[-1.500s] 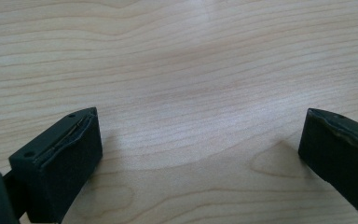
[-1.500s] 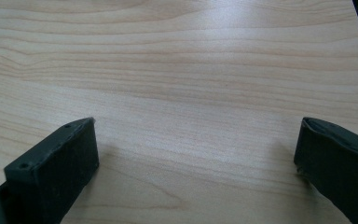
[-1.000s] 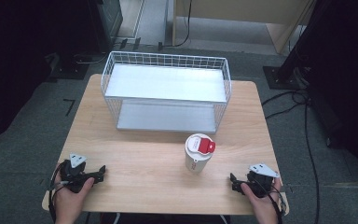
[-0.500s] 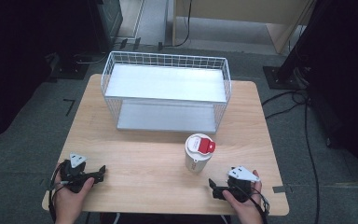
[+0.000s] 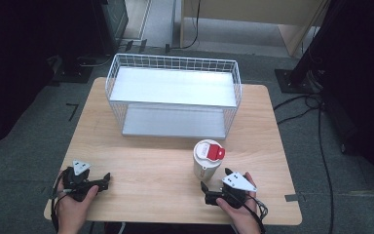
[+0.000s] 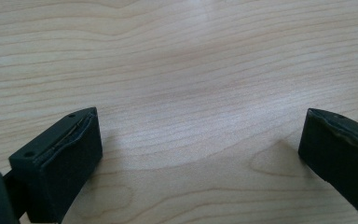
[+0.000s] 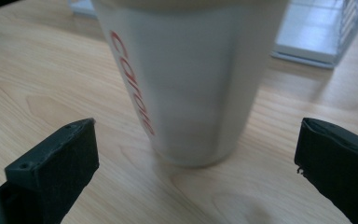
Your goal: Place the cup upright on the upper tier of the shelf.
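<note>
- High view: the cup point(image 5: 207, 159) stands upright on the table point(image 5: 146, 161), in front of the wire basket point(image 5: 173, 95); the right gripper point(image 5: 213, 194) sits just beside it.
- Left gripper view: the left gripper point(image 6: 200, 144) gapes wide over bare wood, holding nothing.
- Right gripper view: jaws spread wide, empty; the cup stands close ahead, untouched.

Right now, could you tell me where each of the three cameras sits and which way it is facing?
High view: fixed above the person's side, looking forward and down on the table, wire basket and cup; both hands with the left gripper and right gripper enter from below.
Left gripper view: rides the left gripper, looking down at bare tabletop between its open jaws.
Right gripper view: rides the right gripper, facing the cup's side between its open jaws, basket behind.
Shared: the high and right gripper views both show the cup and basket.
</note>
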